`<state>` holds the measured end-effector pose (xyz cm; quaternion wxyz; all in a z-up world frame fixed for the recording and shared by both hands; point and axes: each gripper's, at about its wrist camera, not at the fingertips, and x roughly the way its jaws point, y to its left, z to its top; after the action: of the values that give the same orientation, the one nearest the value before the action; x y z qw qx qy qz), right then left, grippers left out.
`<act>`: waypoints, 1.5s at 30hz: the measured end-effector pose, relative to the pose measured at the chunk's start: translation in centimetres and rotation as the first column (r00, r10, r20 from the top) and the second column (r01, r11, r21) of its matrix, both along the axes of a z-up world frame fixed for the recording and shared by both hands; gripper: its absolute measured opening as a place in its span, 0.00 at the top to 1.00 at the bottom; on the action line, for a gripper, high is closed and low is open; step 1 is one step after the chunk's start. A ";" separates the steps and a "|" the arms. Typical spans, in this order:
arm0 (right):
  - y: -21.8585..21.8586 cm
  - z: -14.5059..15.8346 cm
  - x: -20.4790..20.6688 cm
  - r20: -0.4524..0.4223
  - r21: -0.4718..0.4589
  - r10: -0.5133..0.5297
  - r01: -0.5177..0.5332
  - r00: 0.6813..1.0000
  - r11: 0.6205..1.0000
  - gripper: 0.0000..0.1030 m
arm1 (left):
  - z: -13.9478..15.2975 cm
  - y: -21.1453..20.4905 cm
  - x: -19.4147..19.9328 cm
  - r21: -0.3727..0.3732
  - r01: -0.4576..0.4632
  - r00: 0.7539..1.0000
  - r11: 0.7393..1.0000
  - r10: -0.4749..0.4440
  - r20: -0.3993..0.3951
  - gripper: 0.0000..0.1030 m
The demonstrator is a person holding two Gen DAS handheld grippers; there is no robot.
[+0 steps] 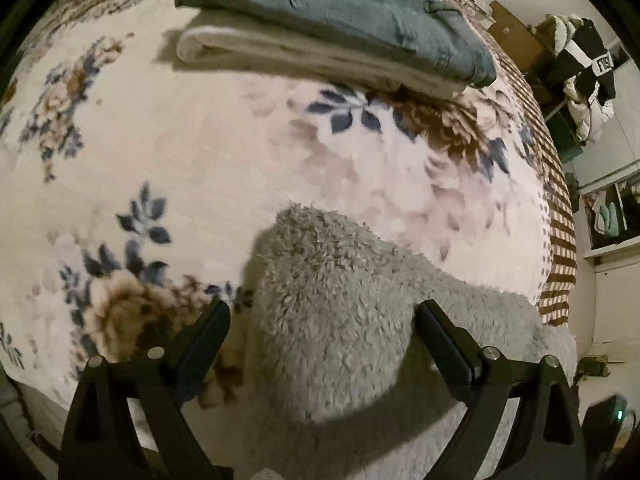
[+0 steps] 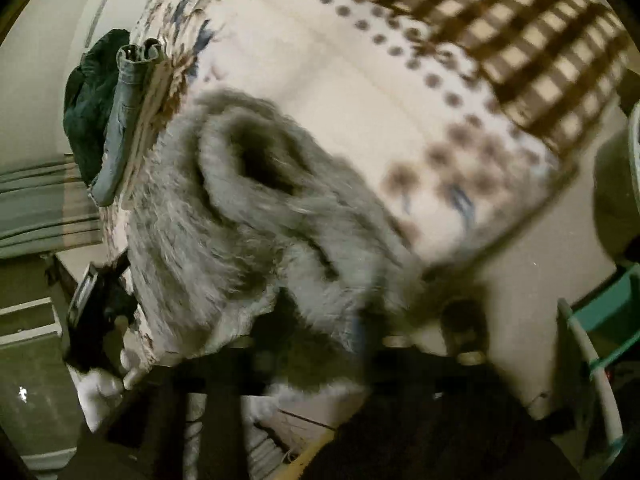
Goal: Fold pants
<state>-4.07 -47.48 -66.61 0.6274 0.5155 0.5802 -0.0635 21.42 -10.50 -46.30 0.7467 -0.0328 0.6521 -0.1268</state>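
Grey fluffy pants (image 1: 344,304) lie on the floral blanket (image 1: 160,152) of a bed. My left gripper (image 1: 323,316) is open, its two black fingers (image 1: 204,340) standing either side of a raised fold of the grey fleece. In the right wrist view the pants (image 2: 248,216) are bunched and blurred, with a dark opening showing. My right gripper (image 2: 320,344) is at the pants' near edge, its black parts smeared by motion blur, so its jaws cannot be made out. The left gripper shows there as a dark shape (image 2: 92,300).
A folded stack with blue jeans (image 1: 340,20) on a white garment (image 1: 280,54) lies at the bed's far side. The blanket's brown checked border (image 1: 560,240) runs along the right edge. Jackets (image 1: 580,72) hang beyond. A teal object (image 2: 612,312) stands beside the bed.
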 end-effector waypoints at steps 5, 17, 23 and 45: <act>-1.1 -0.1 -2.8 -0.099 -0.105 -0.005 -0.005 0.995 0.994 0.84 | -1.1 -0.1 0.5 -0.036 -0.027 0.999 0.999 0.025 -0.046 0.06; -2.6 3.4 -1.4 -0.012 -0.095 -0.059 0.058 0.998 0.994 0.23 | 1.8 -1.1 0.3 -0.047 0.030 1.000 0.998 -0.030 -0.004 0.06; -4.7 0.5 4.7 0.047 -0.034 -0.052 0.054 0.998 0.998 0.14 | 0.9 -1.4 0.7 -0.028 0.035 0.999 0.999 -0.036 -0.018 0.06; -6.1 1.2 0.2 0.034 -0.009 -0.197 0.198 0.980 0.980 0.30 | 8.1 -7.4 -0.1 -0.046 0.201 0.978 0.978 -0.198 0.072 0.06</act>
<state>-3.89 -53.57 -65.40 0.6305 0.5677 0.5154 -0.1206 21.35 -17.90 -38.25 0.7504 0.0172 0.6232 -0.2194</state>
